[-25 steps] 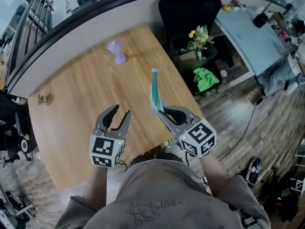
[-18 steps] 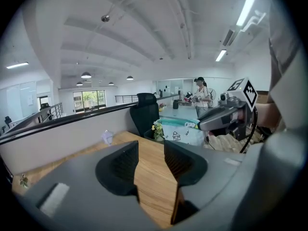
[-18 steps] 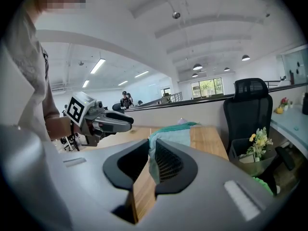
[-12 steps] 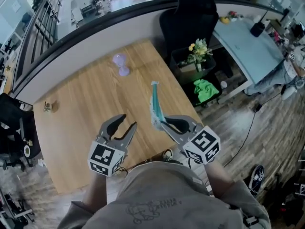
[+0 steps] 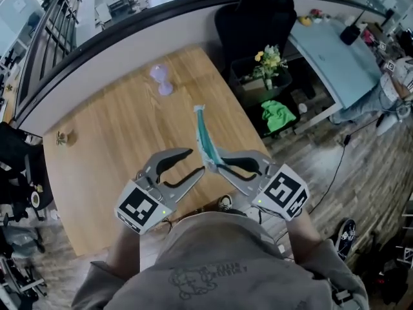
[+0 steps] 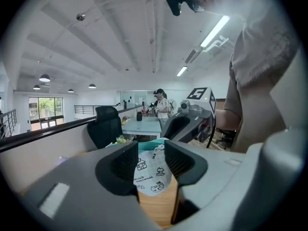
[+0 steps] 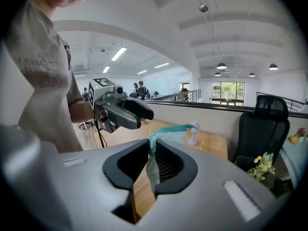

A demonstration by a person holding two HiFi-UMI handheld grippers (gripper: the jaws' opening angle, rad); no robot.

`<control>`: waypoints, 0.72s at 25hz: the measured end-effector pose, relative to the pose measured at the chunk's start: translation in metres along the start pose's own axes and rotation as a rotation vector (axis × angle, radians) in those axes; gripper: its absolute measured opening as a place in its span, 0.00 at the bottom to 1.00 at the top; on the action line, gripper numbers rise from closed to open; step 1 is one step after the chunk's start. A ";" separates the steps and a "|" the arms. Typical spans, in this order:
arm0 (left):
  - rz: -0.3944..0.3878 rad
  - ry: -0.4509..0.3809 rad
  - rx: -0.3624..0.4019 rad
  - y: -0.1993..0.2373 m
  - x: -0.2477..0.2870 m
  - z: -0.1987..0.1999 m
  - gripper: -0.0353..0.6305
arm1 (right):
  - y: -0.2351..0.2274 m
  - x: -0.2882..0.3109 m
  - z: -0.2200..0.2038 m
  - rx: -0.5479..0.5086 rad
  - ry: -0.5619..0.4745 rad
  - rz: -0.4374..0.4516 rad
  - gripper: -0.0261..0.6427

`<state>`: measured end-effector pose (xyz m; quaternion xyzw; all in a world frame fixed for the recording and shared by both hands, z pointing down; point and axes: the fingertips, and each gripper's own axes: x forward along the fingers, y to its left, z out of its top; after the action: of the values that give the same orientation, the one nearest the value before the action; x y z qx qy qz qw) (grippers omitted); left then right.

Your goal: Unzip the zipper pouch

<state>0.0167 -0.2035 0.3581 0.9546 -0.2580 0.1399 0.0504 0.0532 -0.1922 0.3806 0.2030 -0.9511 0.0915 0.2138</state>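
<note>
place: open-plan office | evidence: black office chair (image 5: 255, 18), pale desk (image 5: 332, 50), wooden table (image 5: 110, 134), strip lights (image 6: 215, 30)

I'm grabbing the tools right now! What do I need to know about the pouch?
Right tool: shut on an edge of the zipper pouch, holding it above the wooden table.
Left tool: open, tips beside the pouch, gripping nothing.
Done: pouch is up off the table.
Left to do: the zipper looks closed. Pinch the zipper pull with the left tool and slide it along.

Bare table (image 5: 110, 141) around lilac ornament (image 5: 161, 80)
</note>
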 end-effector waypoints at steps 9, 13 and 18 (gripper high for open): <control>-0.111 0.044 0.087 -0.029 0.016 -0.012 0.31 | 0.010 -0.010 -0.002 -0.007 0.007 0.024 0.12; -0.103 0.027 0.040 -0.029 0.017 -0.013 0.27 | 0.016 -0.008 -0.009 -0.015 0.028 0.037 0.12; -0.126 0.040 0.015 -0.037 0.017 -0.021 0.15 | 0.020 -0.007 -0.018 -0.025 0.048 0.040 0.12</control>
<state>0.0446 -0.1769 0.3824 0.9664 -0.1952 0.1573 0.0573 0.0568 -0.1668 0.3923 0.1789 -0.9507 0.0888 0.2371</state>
